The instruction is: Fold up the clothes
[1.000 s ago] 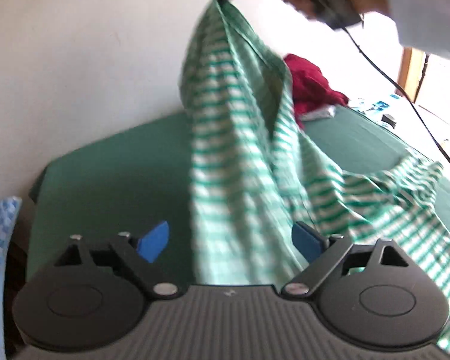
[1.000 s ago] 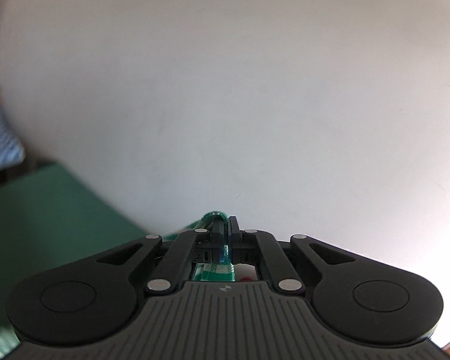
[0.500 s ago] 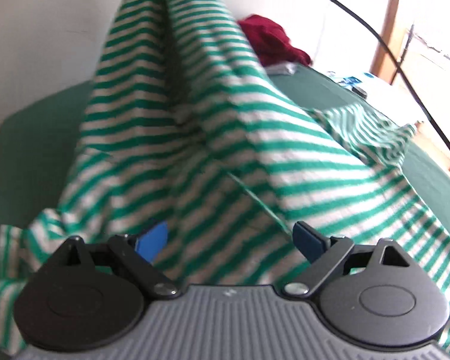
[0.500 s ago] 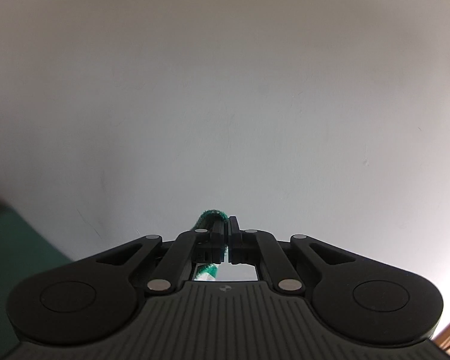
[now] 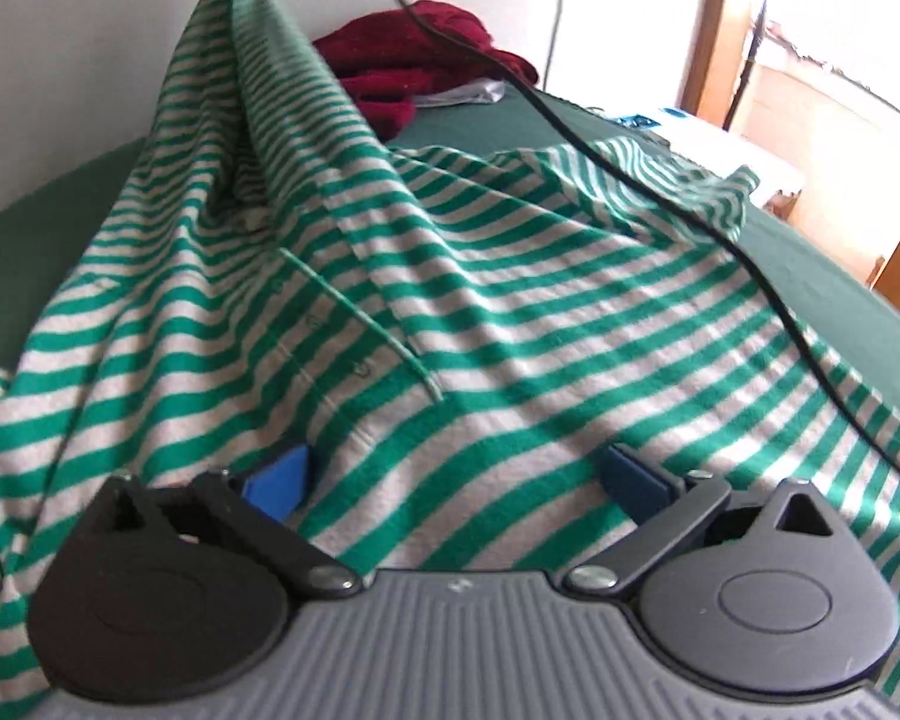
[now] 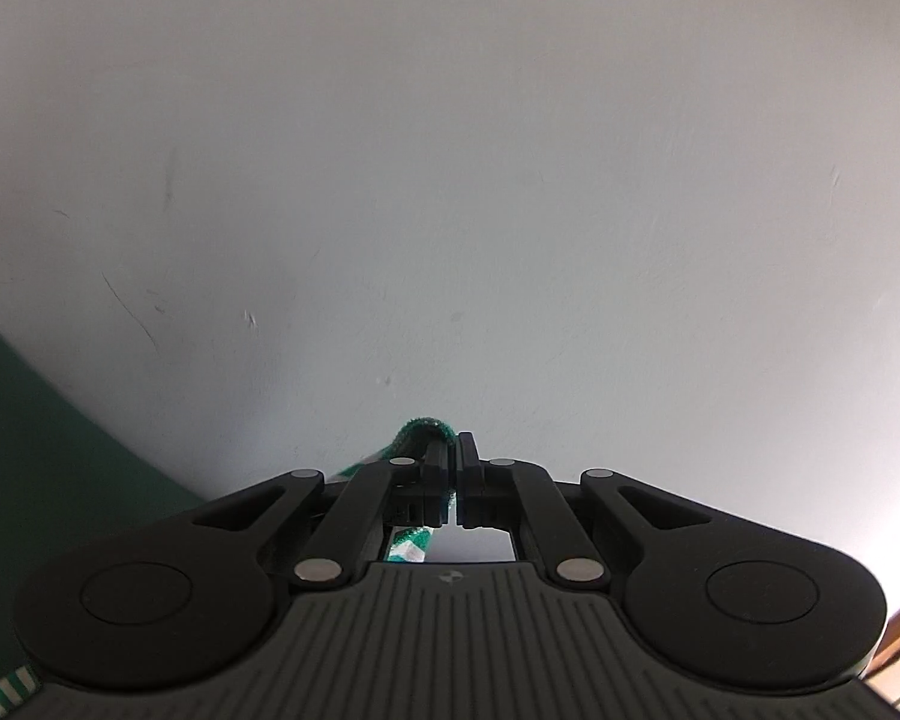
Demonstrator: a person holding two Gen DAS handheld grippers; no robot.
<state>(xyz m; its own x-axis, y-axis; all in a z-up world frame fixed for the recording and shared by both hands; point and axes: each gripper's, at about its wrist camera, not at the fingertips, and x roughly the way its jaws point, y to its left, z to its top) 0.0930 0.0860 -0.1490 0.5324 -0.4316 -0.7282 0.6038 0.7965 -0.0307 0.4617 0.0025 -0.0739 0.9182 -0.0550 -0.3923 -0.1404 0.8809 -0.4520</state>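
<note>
Left wrist: left gripper (image 5: 456,480) spread wide, empty, over striped shirt (image 5: 480,312) draped on green bed (image 5: 810,252) (one corner lifted).
Right wrist: right gripper (image 6: 453,468) clamped on shirt's edge, facing white wall (image 6: 450,180).

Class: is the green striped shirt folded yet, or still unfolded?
Unfolded. The striped shirt lies rumpled on the green surface, one part lifted by the shut right gripper; the left gripper is open.
</note>
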